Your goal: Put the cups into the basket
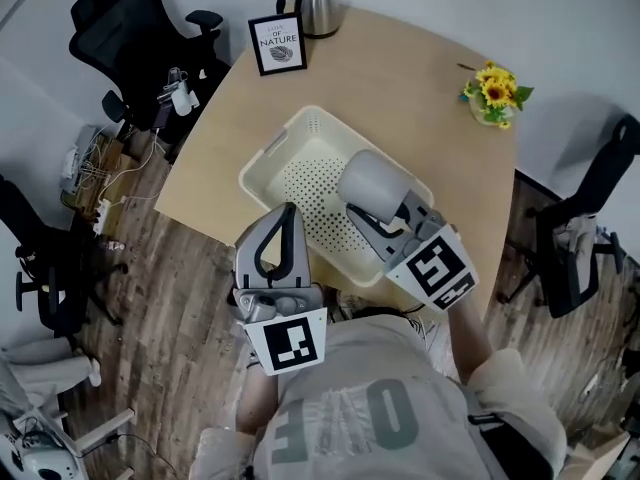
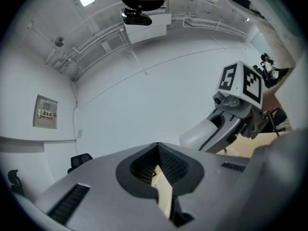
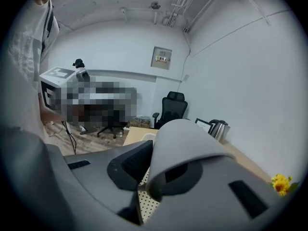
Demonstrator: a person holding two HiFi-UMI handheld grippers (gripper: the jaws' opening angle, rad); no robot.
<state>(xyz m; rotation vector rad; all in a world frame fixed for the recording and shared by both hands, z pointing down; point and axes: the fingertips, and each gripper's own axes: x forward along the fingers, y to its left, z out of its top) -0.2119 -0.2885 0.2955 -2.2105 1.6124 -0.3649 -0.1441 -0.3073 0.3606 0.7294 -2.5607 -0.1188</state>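
A cream perforated basket (image 1: 262,163) stands in the middle of the round wooden table (image 1: 400,78). My right gripper (image 1: 385,213) is shut on a grey cup (image 1: 373,183), which lies tilted over the basket's right half. In the right gripper view the cup (image 3: 185,143) fills the gap between the jaws, with the basket floor (image 3: 147,203) below. My left gripper (image 1: 288,211) hangs by the basket's near left edge, shut, with nothing in it. In the left gripper view its jaw tips (image 2: 158,146) meet, and the held cup (image 2: 195,136) shows at right.
At the table's far edge stand a steel kettle (image 1: 316,6) and a framed sign (image 1: 277,43). A small pot of sunflowers (image 1: 493,95) is at the far right. Black office chairs (image 1: 140,28) (image 1: 590,228) flank the table. Cables lie on the floor at left.
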